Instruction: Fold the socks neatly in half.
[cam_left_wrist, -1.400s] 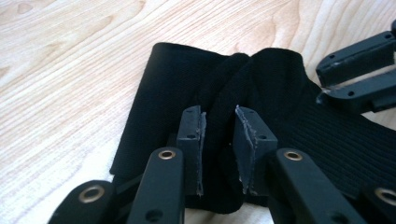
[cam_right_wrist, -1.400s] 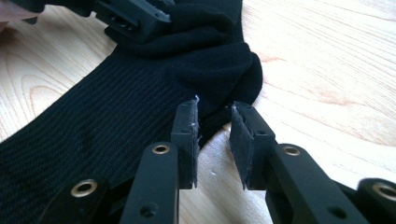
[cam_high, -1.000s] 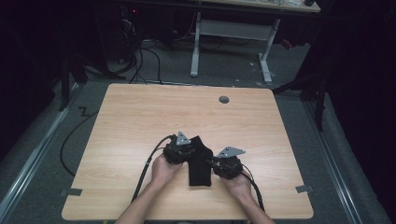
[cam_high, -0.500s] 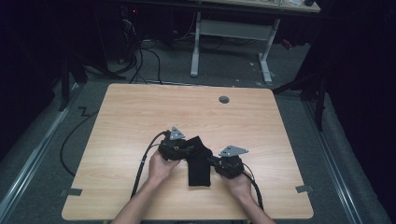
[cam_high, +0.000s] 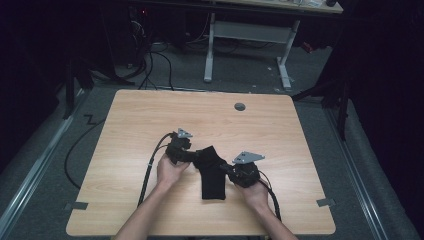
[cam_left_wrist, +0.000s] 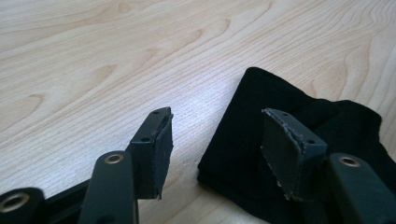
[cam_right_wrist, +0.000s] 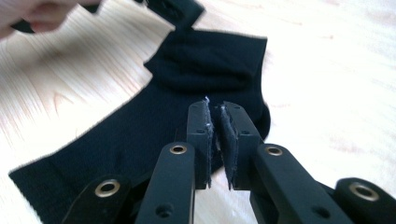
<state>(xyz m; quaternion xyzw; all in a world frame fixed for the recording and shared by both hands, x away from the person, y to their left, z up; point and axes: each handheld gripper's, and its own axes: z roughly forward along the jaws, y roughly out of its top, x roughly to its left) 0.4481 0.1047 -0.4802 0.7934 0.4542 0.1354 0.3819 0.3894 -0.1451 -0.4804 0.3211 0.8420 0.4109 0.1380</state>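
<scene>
A black sock (cam_high: 212, 175) lies on the wooden table (cam_high: 280, 130), between the two hand-held grippers. My left gripper (cam_high: 189, 156) is at the sock's upper left end. In the left gripper view this gripper (cam_left_wrist: 217, 116) stands open, one pad (cam_left_wrist: 285, 149) over the sock's (cam_left_wrist: 243, 140) edge and the other over bare wood. My right gripper (cam_high: 226, 169) is at the sock's right side. Its jaws (cam_right_wrist: 215, 108) are pressed together over the sock (cam_right_wrist: 187, 79), seemingly pinching a fold of it. A hand (cam_right_wrist: 37, 14) shows at that view's far left.
A round grey grommet (cam_high: 240, 106) is set in the table near its far edge. Tape marks (cam_high: 325, 202) sit at the near corners. A cable (cam_high: 148, 172) trails from the left gripper over the near edge. Beyond the table stand a white desk frame (cam_high: 210, 50) and floor cables (cam_high: 150, 65).
My left gripper has shifted slightly left and away from me. The sock's upper end now spreads out toward it. The right gripper has barely moved.
</scene>
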